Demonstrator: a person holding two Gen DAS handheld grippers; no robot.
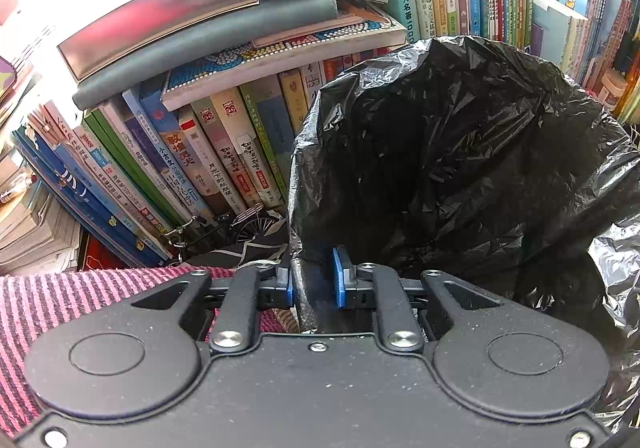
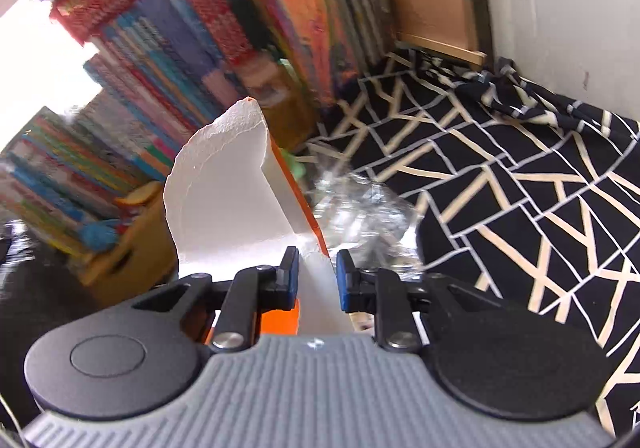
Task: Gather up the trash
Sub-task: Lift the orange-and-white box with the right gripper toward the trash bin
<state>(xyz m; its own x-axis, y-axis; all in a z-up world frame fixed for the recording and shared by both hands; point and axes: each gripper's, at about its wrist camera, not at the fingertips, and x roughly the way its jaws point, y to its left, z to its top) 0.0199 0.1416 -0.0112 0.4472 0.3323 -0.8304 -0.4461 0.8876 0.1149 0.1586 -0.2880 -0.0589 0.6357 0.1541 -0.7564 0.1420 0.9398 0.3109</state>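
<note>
Holding the bag by its rim, the left gripper is clamped tight on a fold of black plastic, mouth gaping toward the right. Books stand stacked just behind it, striped cloth near left.

Right gripper is pinched narrow on a torn card scrap, white face, orange back. The scrap sticks up and away from the pads, clear of the patterned cloth as far as I can tell. Crumpled clear wrapper lies on that cloth, just right of the scrap, not picked yet. Right view is blurred, so detail on the far shelf is unreliable.

Step in hand, my read: pickup done, carry to bag under way.

Next move calls for: swing the scrap left over the bag mouth, keep the left grip steady so the opening stays wide, release only once the scrap is over the opening. Stiff card could catch the rim. Wrapper goes after.
</note>
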